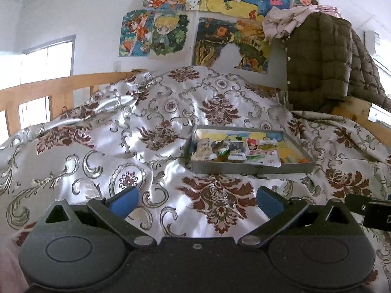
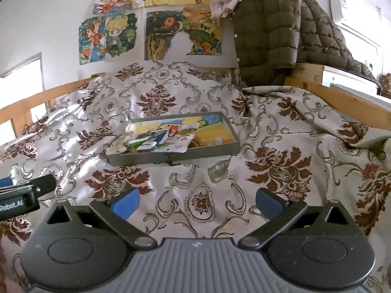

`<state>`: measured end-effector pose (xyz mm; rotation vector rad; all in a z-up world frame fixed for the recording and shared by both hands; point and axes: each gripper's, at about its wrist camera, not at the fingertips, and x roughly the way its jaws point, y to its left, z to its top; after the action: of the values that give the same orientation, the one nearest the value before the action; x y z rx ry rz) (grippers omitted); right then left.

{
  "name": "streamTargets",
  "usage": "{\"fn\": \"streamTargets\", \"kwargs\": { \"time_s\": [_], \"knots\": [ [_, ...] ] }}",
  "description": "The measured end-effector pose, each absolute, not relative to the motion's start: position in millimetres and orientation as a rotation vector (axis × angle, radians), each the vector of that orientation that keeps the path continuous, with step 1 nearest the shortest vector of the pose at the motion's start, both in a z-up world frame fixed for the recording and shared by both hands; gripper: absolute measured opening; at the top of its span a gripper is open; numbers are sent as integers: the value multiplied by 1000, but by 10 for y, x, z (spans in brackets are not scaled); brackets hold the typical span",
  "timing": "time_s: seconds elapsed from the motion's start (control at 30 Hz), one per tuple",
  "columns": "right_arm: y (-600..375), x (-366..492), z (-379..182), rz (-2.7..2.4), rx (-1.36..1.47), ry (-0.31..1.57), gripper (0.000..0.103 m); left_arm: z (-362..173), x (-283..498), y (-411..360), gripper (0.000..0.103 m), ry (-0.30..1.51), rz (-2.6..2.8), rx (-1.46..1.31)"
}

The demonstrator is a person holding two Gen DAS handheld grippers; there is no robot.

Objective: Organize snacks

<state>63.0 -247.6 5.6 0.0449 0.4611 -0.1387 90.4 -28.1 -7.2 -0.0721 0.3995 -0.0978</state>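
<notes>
Satin bedspread (image 1: 171, 127) fills your view, both your left gripper (image 1: 196, 201) and right gripper (image 2: 197, 201) spread wide and empty, snacks (image 1: 234, 152) heaped in the tray (image 1: 249, 168) ahead, gathered at its left end.

Both wrist views low over bedspread (image 1: 171, 112), sharing tray (image 2: 176, 155) ahead

A white wall (image 1: 73, 12) carries colourful cartoon posters (image 1: 210, 22). Wooden bed frame (image 1: 48, 88) w/ shiny floral bedspread (image 1: 122, 131); daylight from window (image 1: 46, 58) at left. Olive quilted jacket (image 1: 322, 58) hangs at right.
</notes>
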Motion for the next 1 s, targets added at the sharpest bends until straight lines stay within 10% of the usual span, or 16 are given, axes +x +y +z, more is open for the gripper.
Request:
{"fn": "streamTargets", "kwargs": {
  "time_s": [1.0],
  "knots": [
    [-2541,670,28,-163,54,488,103,-138,933,-329,102,467,-90,-38]
  ]
}}
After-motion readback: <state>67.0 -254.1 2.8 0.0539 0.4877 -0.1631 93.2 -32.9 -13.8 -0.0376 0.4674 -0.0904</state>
